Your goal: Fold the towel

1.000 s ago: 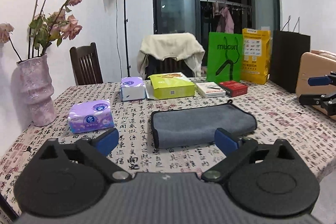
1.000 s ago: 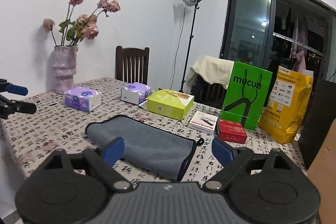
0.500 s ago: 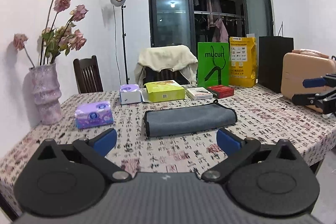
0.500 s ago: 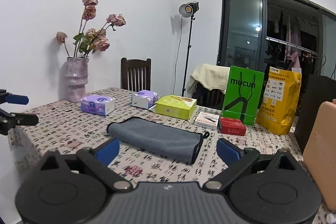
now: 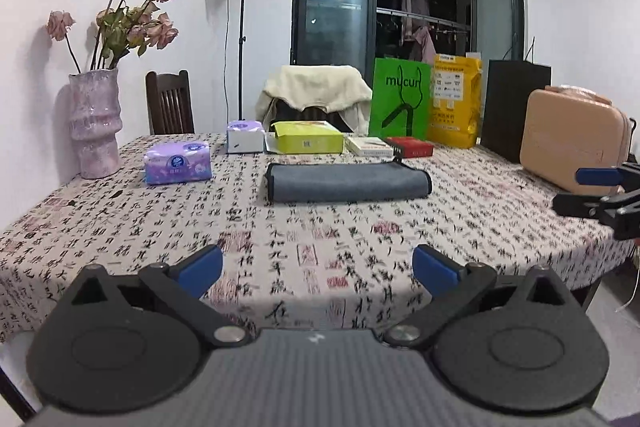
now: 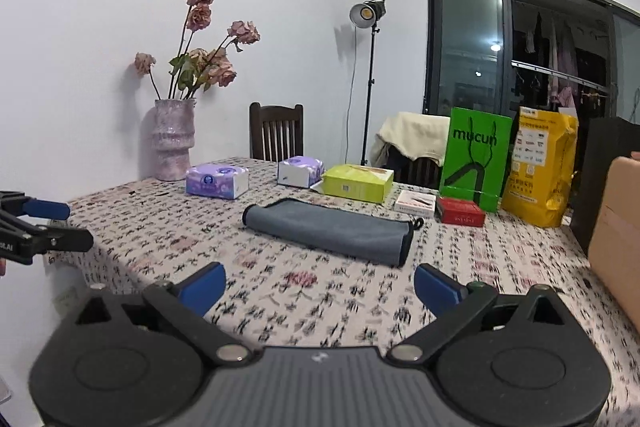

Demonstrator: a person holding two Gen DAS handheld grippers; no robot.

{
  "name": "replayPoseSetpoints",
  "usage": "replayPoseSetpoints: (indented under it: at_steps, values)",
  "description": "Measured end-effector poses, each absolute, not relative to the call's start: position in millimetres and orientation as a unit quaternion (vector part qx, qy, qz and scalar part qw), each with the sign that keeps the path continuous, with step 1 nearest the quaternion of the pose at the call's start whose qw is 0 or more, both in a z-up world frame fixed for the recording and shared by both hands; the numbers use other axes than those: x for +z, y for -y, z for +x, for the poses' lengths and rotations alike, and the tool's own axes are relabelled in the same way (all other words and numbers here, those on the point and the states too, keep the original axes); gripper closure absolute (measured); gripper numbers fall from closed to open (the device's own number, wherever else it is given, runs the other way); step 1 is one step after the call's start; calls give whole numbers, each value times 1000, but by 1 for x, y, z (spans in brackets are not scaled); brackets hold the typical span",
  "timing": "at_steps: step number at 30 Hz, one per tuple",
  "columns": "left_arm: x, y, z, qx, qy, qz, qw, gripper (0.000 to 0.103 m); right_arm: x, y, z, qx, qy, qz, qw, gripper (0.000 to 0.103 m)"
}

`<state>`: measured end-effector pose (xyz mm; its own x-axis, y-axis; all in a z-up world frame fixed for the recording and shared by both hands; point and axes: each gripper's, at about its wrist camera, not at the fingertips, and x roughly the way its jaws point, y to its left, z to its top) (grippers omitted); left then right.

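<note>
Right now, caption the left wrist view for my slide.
Open left tongs face the folded grey towel lying on the patterned tablecloth.

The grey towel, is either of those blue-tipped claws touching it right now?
Apart. In the left wrist view, patterned tablecloth shows between the folded grey towel and the open left gripper; the right gripper in its own view likewise.

The towel (image 5: 347,182) is grey with dark piping along its edges, already folded into a long, flat strip of what looks like 2 or more layers. It lies on the counter (image 5: 320,247) near the middle, its length parallel to the counter's far edge.
</note>
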<state>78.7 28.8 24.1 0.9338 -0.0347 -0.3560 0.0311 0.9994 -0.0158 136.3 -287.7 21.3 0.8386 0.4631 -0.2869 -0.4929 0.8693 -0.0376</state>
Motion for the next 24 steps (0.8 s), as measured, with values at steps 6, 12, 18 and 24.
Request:
replayPoseSetpoints:
  at_steps: [6,12,18,24]
  values:
    - [24,-15,51,-24,-178,3,984,0,16,296,101,241,-129,-30,962,2]
    - [26,0,27,-28,-154,18,988,0,16,294,78,247,-128,-26,960,0]
    - [25,-2,20,-26,-153,9,988,0,19,284,67,254,-127,-37,958,0]
    - [28,-3,18,-26,-146,5,989,0,17,277,64,256,-134,-36,957,0]
